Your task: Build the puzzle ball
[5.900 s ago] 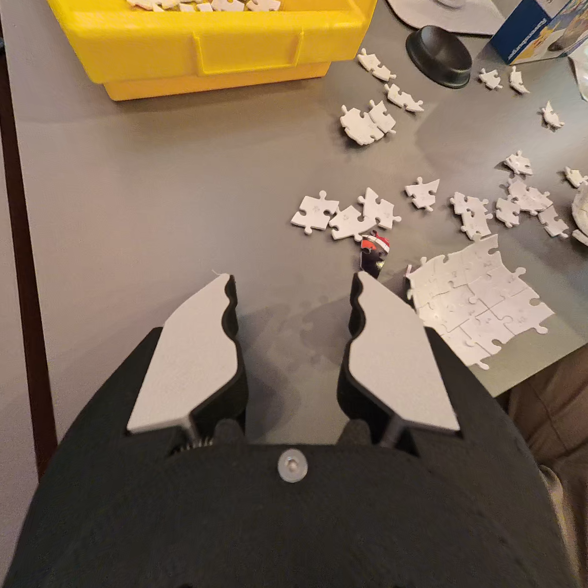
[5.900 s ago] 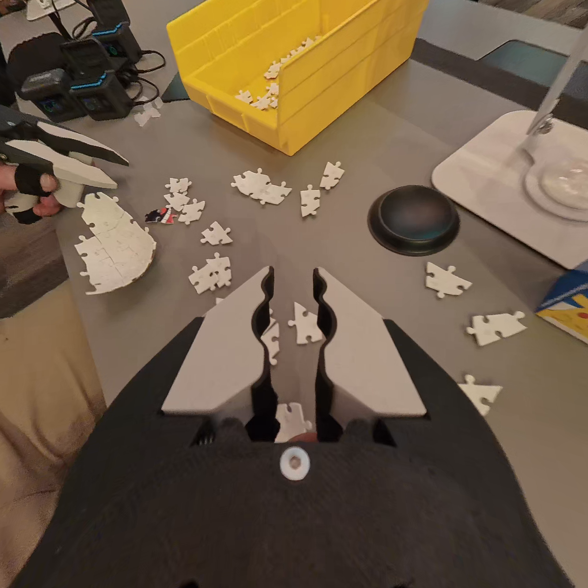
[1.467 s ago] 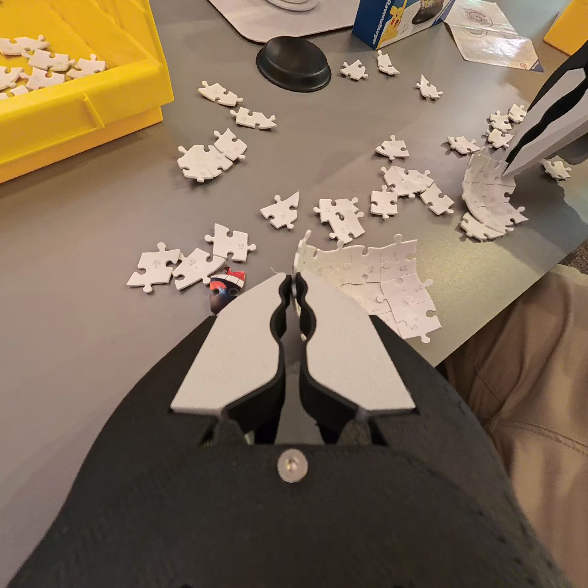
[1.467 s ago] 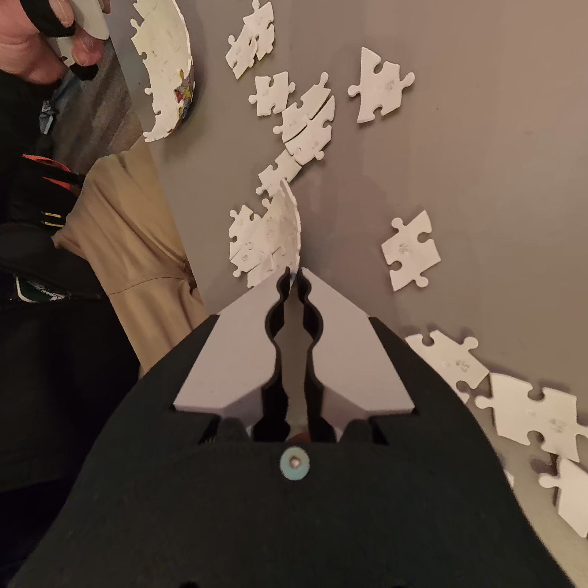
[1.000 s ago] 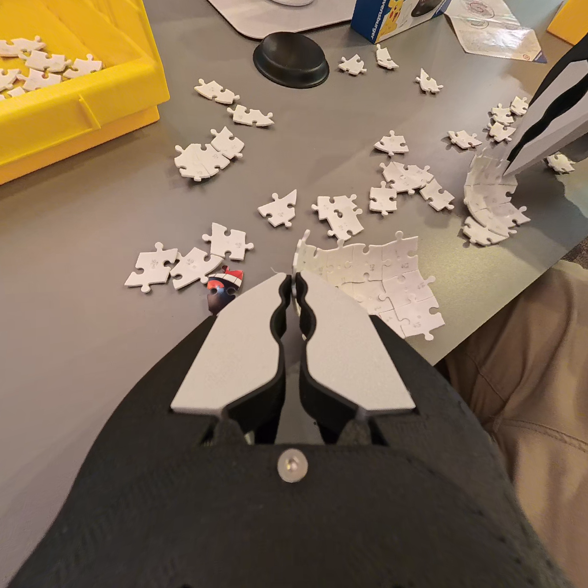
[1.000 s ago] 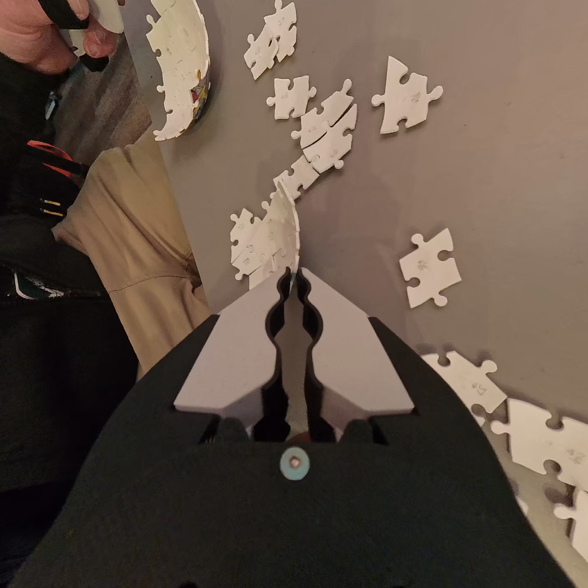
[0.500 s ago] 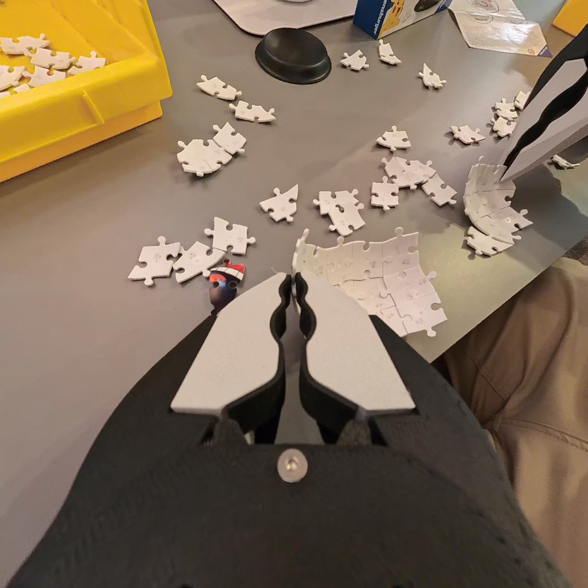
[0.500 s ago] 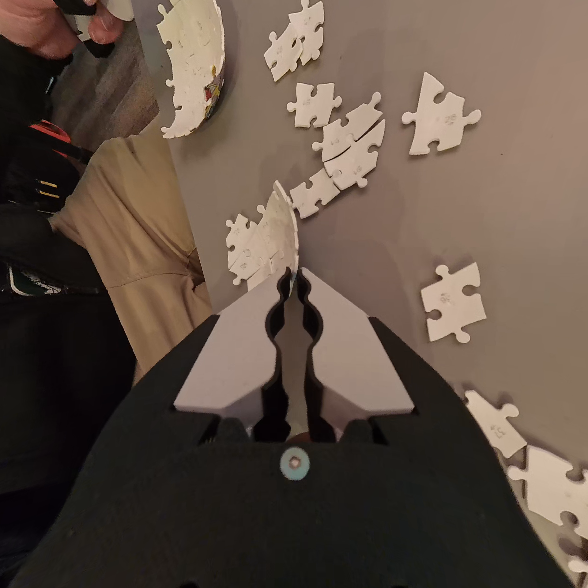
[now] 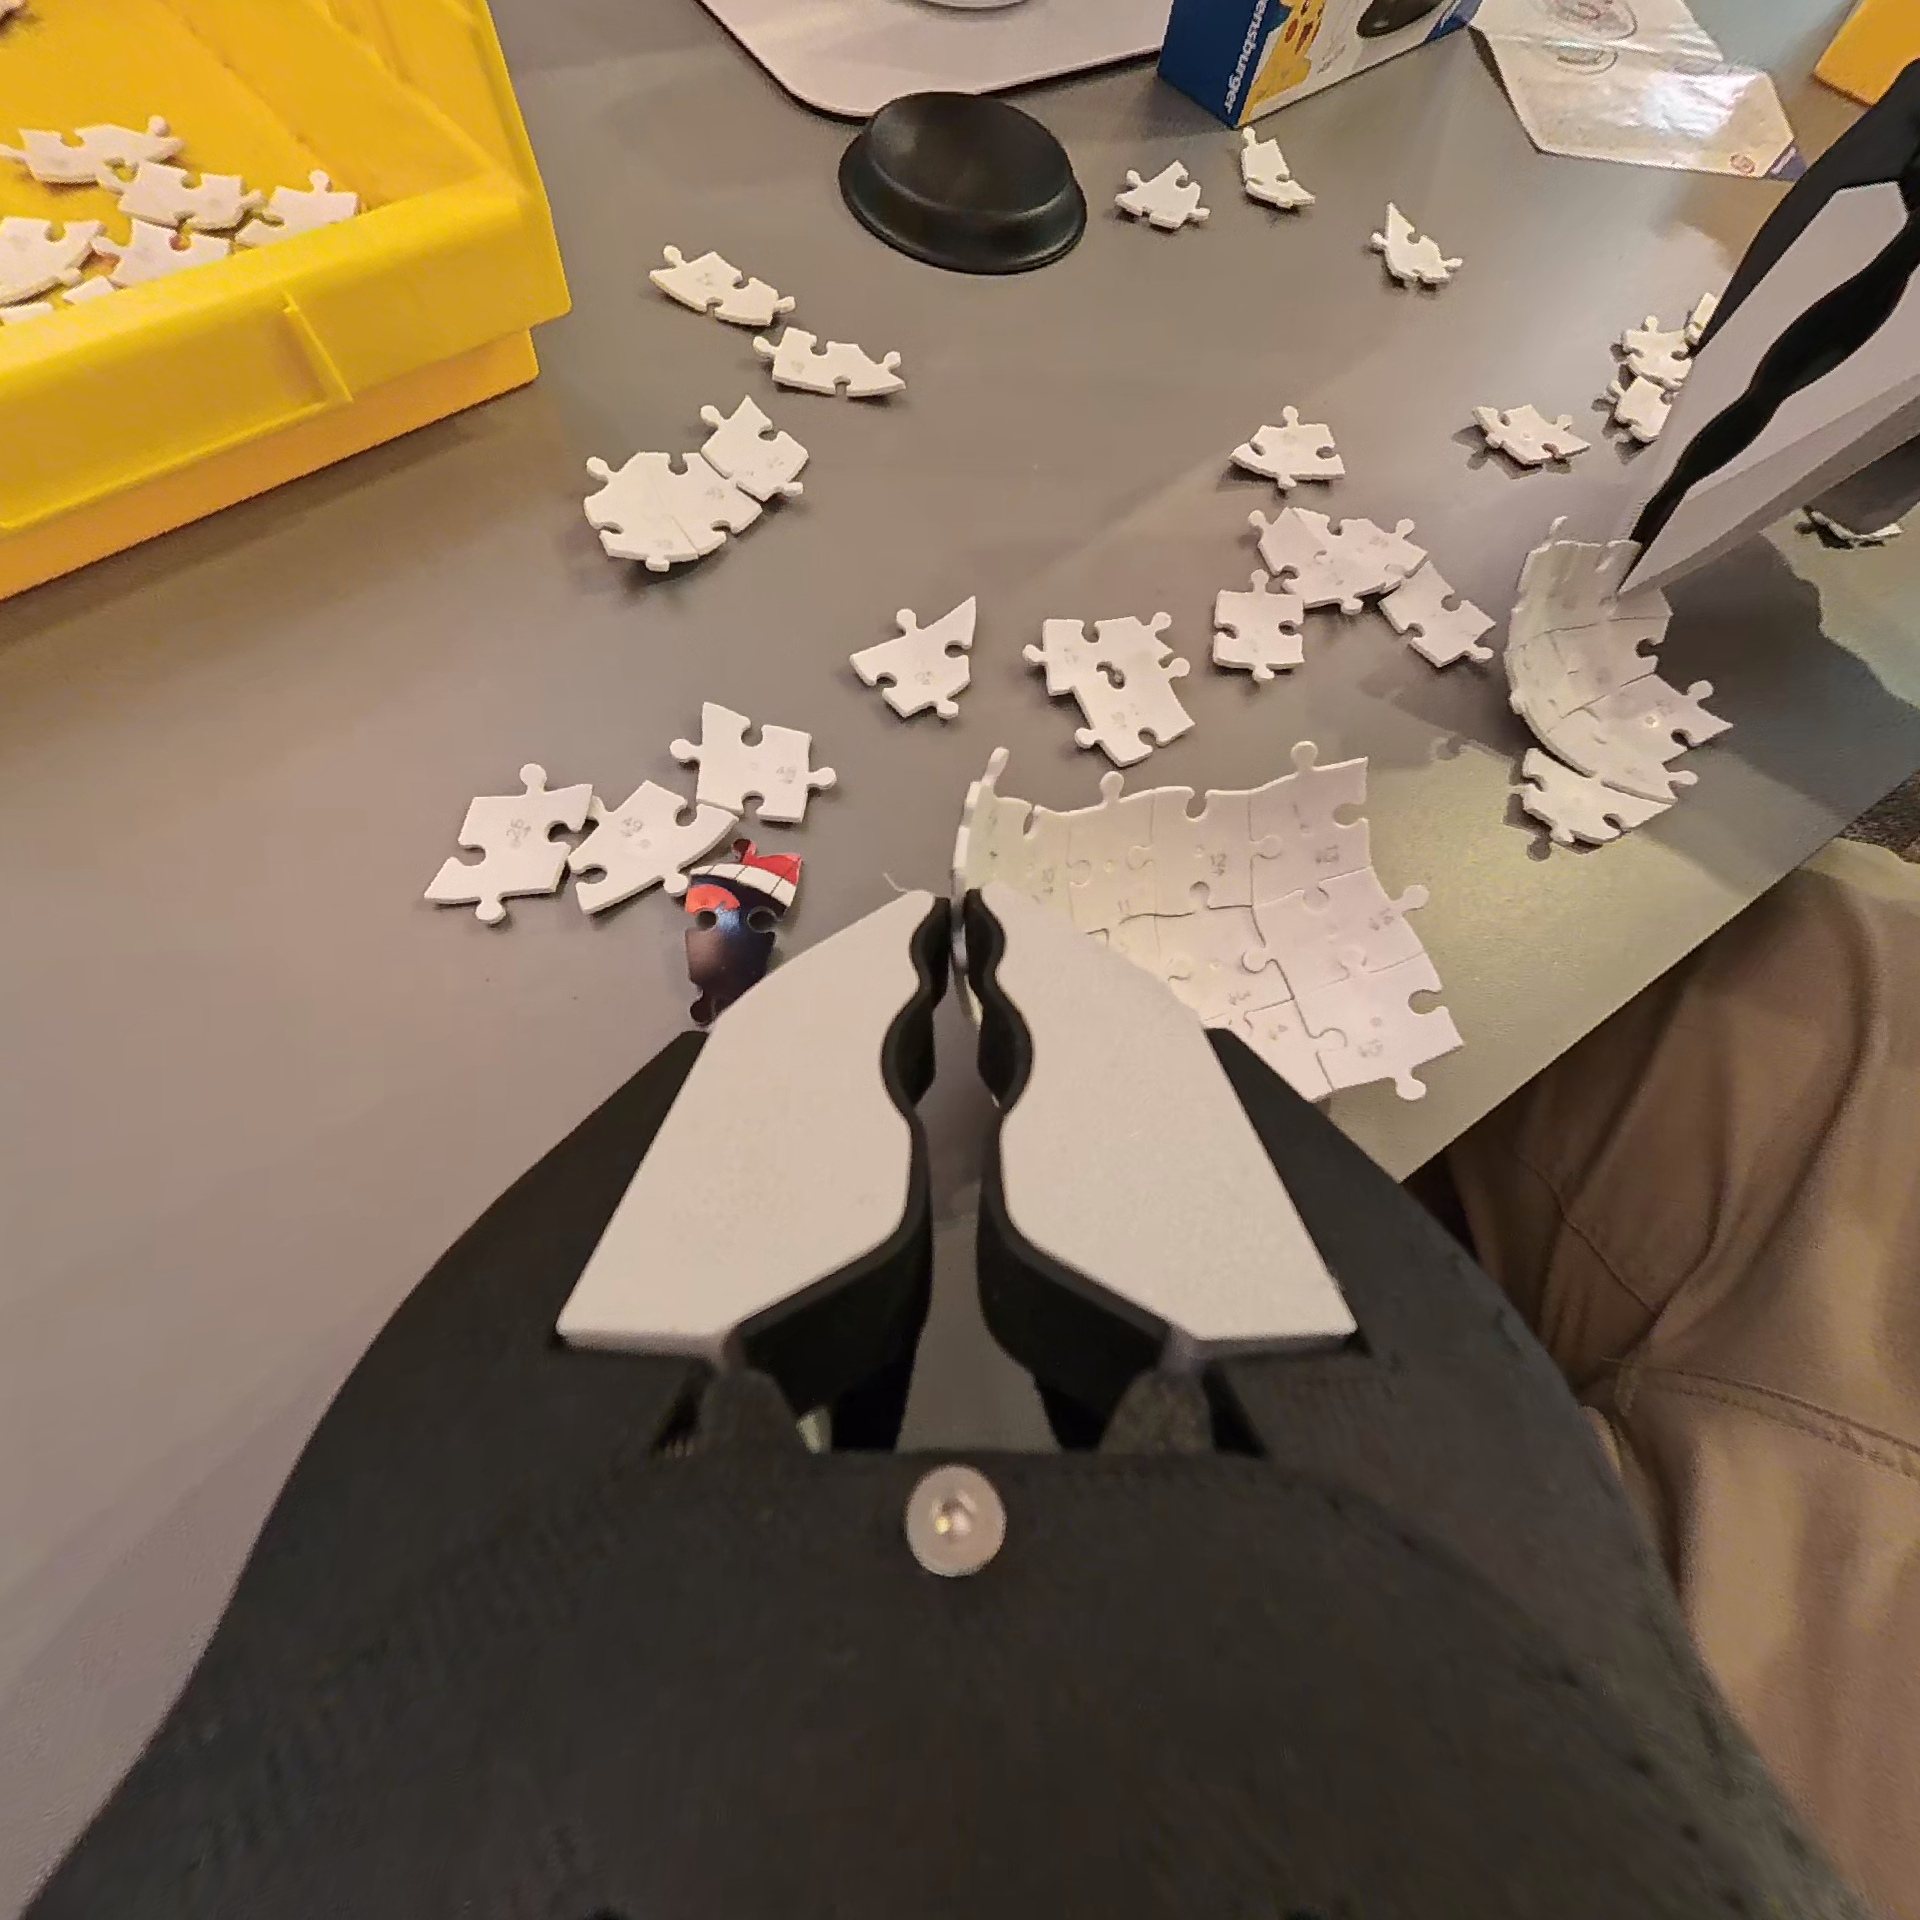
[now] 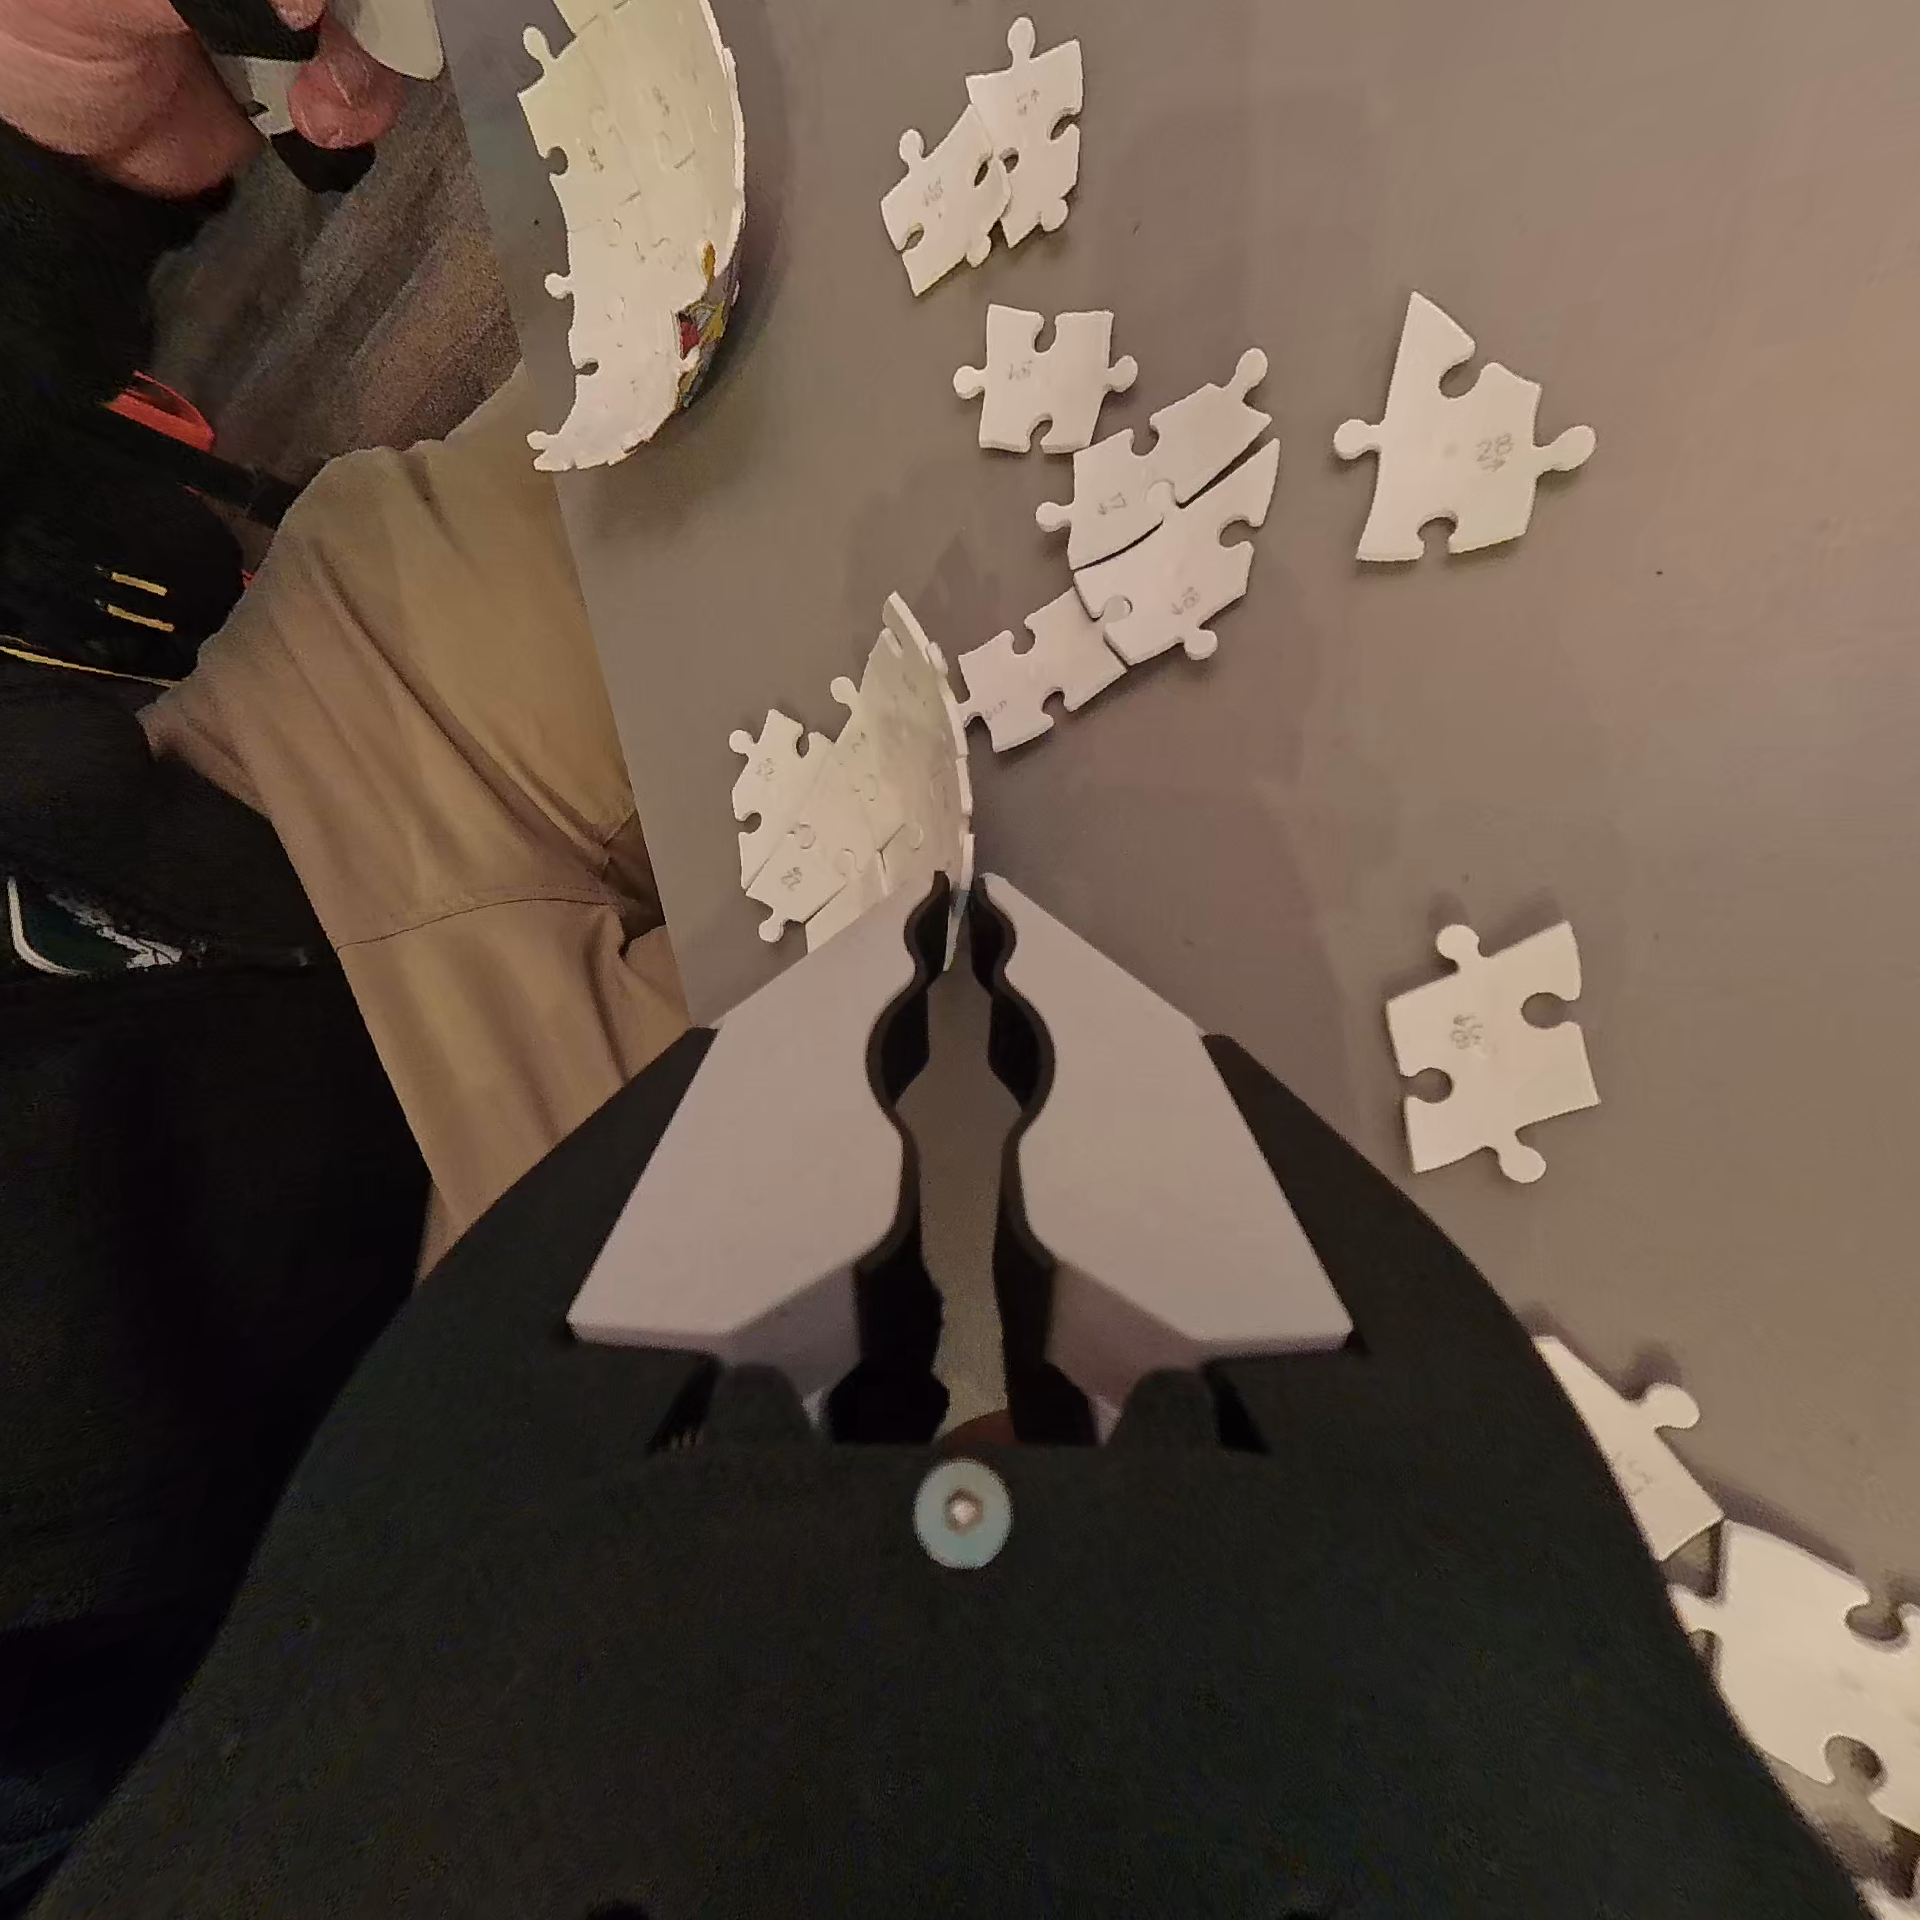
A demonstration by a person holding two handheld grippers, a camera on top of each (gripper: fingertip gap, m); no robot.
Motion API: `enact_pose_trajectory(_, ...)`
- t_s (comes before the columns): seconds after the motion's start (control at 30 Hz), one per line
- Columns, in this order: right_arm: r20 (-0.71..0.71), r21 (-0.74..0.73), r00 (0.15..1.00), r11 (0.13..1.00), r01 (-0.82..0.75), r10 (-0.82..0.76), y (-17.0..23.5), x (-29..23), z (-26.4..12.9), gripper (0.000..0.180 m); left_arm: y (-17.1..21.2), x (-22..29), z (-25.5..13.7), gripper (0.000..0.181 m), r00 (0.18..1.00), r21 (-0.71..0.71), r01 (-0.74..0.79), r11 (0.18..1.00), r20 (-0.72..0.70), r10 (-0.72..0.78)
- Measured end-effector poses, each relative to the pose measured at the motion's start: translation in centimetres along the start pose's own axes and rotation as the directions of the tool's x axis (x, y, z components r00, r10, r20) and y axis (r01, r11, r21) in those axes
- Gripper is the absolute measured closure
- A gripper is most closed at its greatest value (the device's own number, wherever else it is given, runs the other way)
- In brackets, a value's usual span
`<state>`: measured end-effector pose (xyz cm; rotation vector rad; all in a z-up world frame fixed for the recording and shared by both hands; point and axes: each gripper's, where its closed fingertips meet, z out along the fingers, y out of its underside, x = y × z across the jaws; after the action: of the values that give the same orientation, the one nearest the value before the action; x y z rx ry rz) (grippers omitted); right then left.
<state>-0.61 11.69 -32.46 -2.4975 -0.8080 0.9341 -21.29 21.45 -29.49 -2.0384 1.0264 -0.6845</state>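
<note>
My left gripper [image 9: 958, 914] is shut on the raised left edge of a large curved section of joined white puzzle pieces [image 9: 1236, 914] at the table's near edge. My right gripper [image 10: 961, 894] is shut on the edge of a smaller curved section [image 10: 862, 790], tilted up near the same table edge. In the left wrist view the right gripper [image 9: 1633, 566] and its section [image 9: 1590, 686] show at the far right. In the right wrist view the large section [image 10: 644, 229] shows at the top left, below a hand [image 10: 156, 94].
Several loose white pieces [image 9: 925, 665] lie face down over the grey table [image 9: 260, 935]; one coloured piece [image 9: 743, 914] lies face up. A yellow bin [image 9: 260, 343] of pieces, a black round stand [image 9: 961, 197] and a blue box [image 9: 1299, 42] stand at the back. A person's leg [image 9: 1714, 1247] is beside the table edge. My hands' fingertips stand some 25 cm from each other.
5.9 s ago both grippers were open and empty; now each is shut on a curved section. Over the last second the right gripper has shifted slightly with its section; the left has barely moved.
</note>
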Motion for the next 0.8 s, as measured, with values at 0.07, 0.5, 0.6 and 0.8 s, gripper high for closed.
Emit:
enact_pose_trajectory(0.07,-0.002,-0.001,1.0,1.0,0.0,0.0,-0.01,0.04,0.03,0.178,-0.02,0.02,-0.01,0.178,1.0,0.001,-0.001,1.0,0.001,0.001)
enact_pose_trajectory(0.5,-0.01,-0.005,1.0,1.0,0.005,-0.005,-0.04,0.06,0.16,0.178,-0.26,0.11,-0.05,0.178,1.0,0.012,-0.011,1.0,0.011,0.011)
enact_pose_trajectory(0.6,-0.012,-0.004,1.0,1.0,0.008,-0.008,-0.08,0.06,0.18,0.178,-0.33,0.04,-0.07,0.178,1.0,0.017,-0.013,1.0,0.017,0.012)
enact_pose_trajectory(0.8,-0.021,-0.003,1.0,1.0,0.015,-0.015,-0.21,0.07,0.24,0.178,-0.39,0.0,-0.07,0.178,1.0,0.02,-0.015,1.0,0.022,0.014)
